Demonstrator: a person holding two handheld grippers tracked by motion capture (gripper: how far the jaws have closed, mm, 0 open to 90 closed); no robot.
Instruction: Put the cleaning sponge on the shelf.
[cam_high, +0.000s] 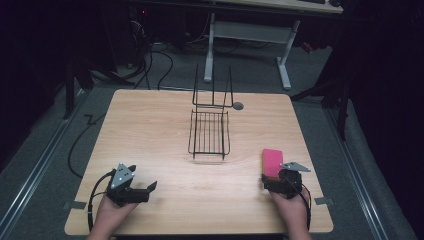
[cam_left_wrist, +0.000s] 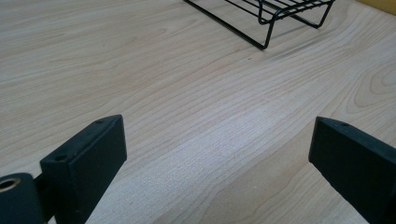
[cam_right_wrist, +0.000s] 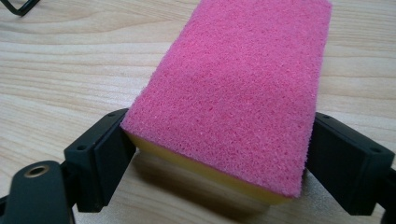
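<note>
A pink sponge with a yellow underside sits at the table's near right. My right gripper is shut on its near end. In the right gripper view both black jaws press the sides of the sponge, which hangs slightly above the wood with a shadow under it. A black wire rack with an upright back stands at the middle of the table. My left gripper rests at the near left, open and holding nothing. Its jaws stand wide apart over bare wood in the left gripper view, with the rack's corner ahead.
The light wooden table has a small grey round disc just behind the rack. Beyond the far edge stand a white desk frame and cables on the floor. Dark space surrounds both sides.
</note>
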